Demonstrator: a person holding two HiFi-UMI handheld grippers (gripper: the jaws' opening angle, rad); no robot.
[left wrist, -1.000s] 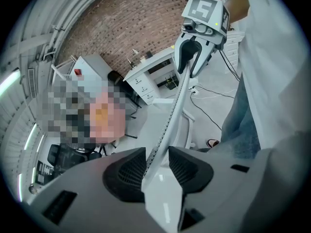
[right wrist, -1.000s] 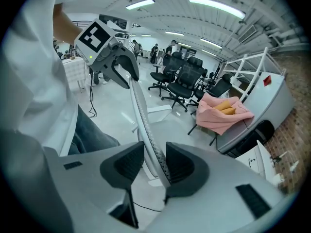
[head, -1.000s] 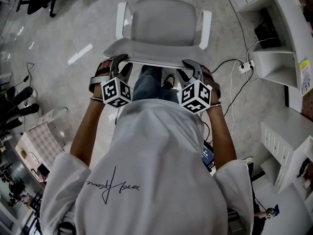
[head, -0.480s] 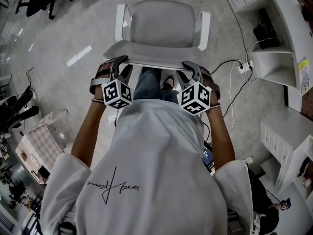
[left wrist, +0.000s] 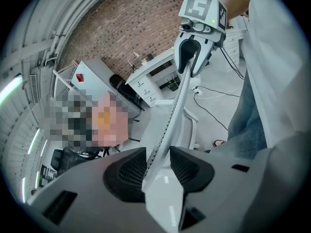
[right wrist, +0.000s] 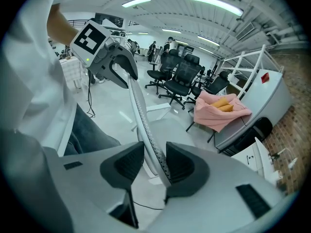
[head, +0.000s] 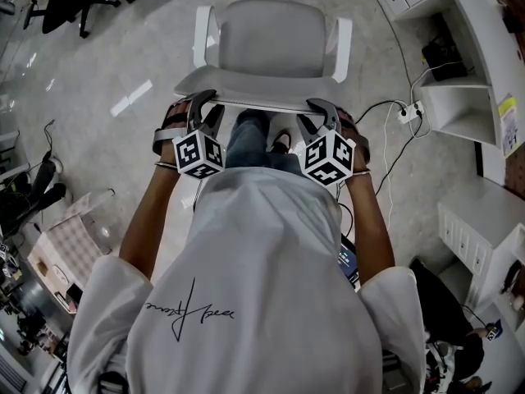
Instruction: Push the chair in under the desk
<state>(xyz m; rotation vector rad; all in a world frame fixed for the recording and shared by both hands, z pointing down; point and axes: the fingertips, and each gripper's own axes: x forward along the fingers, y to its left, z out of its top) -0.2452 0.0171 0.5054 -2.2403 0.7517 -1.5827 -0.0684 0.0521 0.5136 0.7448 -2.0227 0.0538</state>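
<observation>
Chair [head: 275, 39] base hidden (backrest [head: 262, 90] edge-on), desk [head: 486, 25] cropped

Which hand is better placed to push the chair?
Probably right. Both straddle the chair backrest, but the right hand-held gripper has its rim against one pad, while the jaws of the left hand-held gripper have just been opening.

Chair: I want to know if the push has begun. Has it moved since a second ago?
No. In the head view the chair keeps the same gap to the power strip on the floor.
</observation>
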